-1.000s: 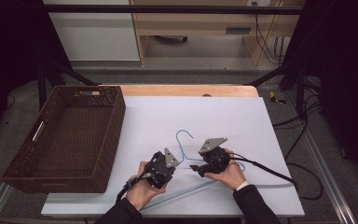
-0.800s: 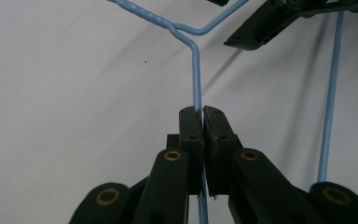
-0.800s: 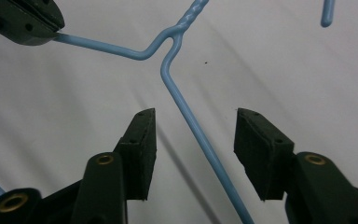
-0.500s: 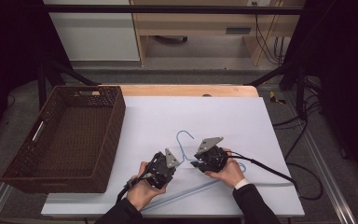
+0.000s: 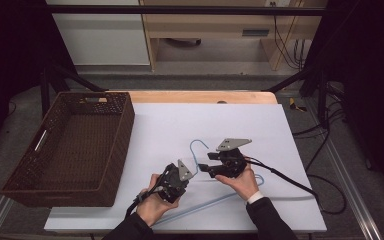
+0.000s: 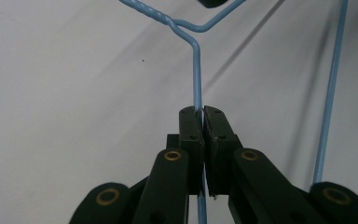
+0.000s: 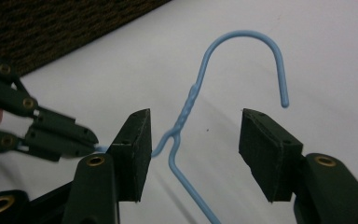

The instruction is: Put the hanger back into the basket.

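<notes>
Slippage worries me: my left claw (image 6: 199, 112) pinches the hanger (image 7: 185, 113) wire thinly, while my right claw (image 7: 193, 140), just reopening, straddles the twisted neck ungripped.

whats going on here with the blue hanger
A person works a blue wire hanger on the white table with two tools. The left hand-held gripper is shut on one shoulder wire. The right hand-held gripper straddles the twisted neck below the hook, jaws apart and just been opening, pads not pressing the wire. A brown wicker basket sits to the left.
</notes>
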{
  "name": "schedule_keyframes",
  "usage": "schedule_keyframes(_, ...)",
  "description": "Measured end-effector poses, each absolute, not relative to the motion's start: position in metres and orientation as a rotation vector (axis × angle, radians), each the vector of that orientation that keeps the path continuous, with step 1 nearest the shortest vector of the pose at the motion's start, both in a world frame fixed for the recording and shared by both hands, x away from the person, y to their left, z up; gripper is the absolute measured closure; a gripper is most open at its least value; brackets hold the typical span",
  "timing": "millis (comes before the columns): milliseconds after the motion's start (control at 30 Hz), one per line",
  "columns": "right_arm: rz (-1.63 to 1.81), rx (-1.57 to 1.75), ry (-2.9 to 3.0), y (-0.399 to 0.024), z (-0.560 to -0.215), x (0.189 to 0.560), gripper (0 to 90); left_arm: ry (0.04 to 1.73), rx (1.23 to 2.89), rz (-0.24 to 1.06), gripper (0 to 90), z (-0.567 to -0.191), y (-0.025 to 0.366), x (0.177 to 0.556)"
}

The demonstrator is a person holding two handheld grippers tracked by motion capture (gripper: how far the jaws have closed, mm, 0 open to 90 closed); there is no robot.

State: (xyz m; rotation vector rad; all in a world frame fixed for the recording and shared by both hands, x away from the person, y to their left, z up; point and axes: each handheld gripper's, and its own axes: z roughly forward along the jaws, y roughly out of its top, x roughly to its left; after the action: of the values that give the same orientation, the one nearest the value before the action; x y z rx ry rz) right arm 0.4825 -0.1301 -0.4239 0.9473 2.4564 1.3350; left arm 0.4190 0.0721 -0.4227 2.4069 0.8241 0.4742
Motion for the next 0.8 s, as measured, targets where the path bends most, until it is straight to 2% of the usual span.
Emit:
schedule_keyframes(233, 1.331, 1.013, 2.452, -0.109, -0.427, 0.489, 49.9, 0.823, 2.400, 0.460, 87.1, -0.423, 0.071, 0.418)
schedule_keyframes(500, 1.297, 1.097, 2.445, -0.093, -0.434, 0.496, 64.5, 0.815, 2.406, 0.469, 87.1, -0.424, 0.070, 0.417)
schedule_keyframes(533, 1.288, 1.118, 2.447, -0.093, -0.434, 0.497, 70.0, 0.815, 2.407, 0.467, 87.1, -0.424, 0.070, 0.417)
schedule_keyframes(600, 1.292, 1.122, 2.449, -0.092, -0.434, 0.497, 72.1, 0.815, 2.410, 0.470, 87.1, -0.425, 0.070, 0.416)
schedule_keyframes(667, 1.293, 1.149, 2.452, -0.093, -0.434, 0.499, 79.2, 0.813, 2.414, 0.471, 87.1, -0.425, 0.069, 0.416)
schedule_keyframes(800, 1.285, 1.181, 2.462, -0.093, -0.434, 0.499, 81.3, 0.815, 2.422, 0.465, 87.1, -0.427, 0.069, 0.416)
